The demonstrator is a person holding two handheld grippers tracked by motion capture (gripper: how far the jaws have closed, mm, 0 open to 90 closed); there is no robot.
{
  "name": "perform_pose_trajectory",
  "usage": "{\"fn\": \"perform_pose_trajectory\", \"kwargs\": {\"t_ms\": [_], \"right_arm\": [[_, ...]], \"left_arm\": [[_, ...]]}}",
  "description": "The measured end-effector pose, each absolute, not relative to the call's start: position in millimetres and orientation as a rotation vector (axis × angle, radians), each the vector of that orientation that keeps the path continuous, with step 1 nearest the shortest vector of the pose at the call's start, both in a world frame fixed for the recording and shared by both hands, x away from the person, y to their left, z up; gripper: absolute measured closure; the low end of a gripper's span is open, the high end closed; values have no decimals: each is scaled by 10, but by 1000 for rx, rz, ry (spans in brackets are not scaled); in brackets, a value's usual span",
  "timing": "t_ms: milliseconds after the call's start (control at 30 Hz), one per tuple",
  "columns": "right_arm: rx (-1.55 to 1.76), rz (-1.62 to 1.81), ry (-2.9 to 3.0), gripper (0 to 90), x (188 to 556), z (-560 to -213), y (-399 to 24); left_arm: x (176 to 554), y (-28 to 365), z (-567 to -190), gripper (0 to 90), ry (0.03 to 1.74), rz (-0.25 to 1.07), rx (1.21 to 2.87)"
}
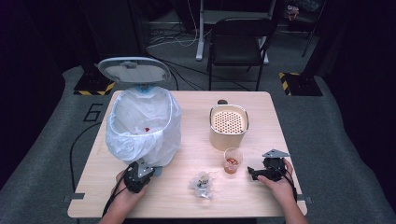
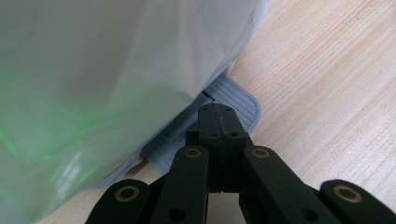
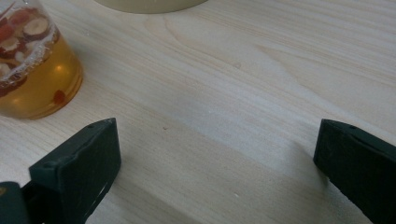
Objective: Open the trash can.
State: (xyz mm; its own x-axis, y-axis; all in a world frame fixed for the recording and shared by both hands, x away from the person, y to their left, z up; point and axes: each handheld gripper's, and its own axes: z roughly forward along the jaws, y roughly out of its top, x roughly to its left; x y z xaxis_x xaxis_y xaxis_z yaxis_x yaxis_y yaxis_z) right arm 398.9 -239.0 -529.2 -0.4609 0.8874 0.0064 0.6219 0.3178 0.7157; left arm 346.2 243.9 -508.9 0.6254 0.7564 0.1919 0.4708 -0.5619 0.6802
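A white-bagged pedal bin (image 1: 142, 123) stands at the table's left with its lid (image 1: 133, 70) raised. My left gripper (image 1: 138, 175) rests on the table in front of it, jaws shut with nothing between them, their tips (image 2: 215, 122) over the bin's grey ribbed pedal (image 2: 229, 100). My right gripper (image 1: 262, 171) lies low near the front right, wide open, its fingers (image 3: 79, 163) apart over bare wood. Just left of it stands a clear plastic cup (image 1: 233, 160) of amber liquid with red fruit slices (image 3: 35, 70).
A cream pot with a perforated insert (image 1: 228, 125) sits behind the cup. A crumpled clear wrapper (image 1: 203, 183) lies between the two grippers. A black chair (image 1: 236, 44) stands beyond the table's far edge.
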Motion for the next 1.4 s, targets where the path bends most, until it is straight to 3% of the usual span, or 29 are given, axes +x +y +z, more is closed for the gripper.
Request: {"fn": "perform_pose_trajectory", "kwargs": {"t_ms": [133, 167, 200, 333, 700, 1000, 1400], "right_arm": [[1342, 935, 2192, 34, 3980, -5290, -2387], [1338, 938, 2193, 84, 3977, -5280, -2393], [1339, 951, 2184, 214, 3961, -5251, -2405], [1351, 955, 2200, 317, 3943, -5208, -2438], [1274, 975, 2222, 321, 3736, -4916, -2398], [1145, 972, 2298, 458, 3569, -4717, -2286], [1110, 1075, 2327, 453, 3342, -4577, -2199]], "left_arm": [[3464, 2441, -5084, 900, 951, 635, 2266], [3464, 2441, -5085, 900, 951, 634, 2263], [3462, 2437, -5088, 900, 954, 641, 2262], [3456, 2427, -5091, 900, 963, 634, 2256], [3463, 2435, -5089, 900, 955, 640, 2259], [3455, 2424, -5085, 900, 963, 625, 2267], [3459, 2409, -5086, 900, 960, 635, 2271]]}}
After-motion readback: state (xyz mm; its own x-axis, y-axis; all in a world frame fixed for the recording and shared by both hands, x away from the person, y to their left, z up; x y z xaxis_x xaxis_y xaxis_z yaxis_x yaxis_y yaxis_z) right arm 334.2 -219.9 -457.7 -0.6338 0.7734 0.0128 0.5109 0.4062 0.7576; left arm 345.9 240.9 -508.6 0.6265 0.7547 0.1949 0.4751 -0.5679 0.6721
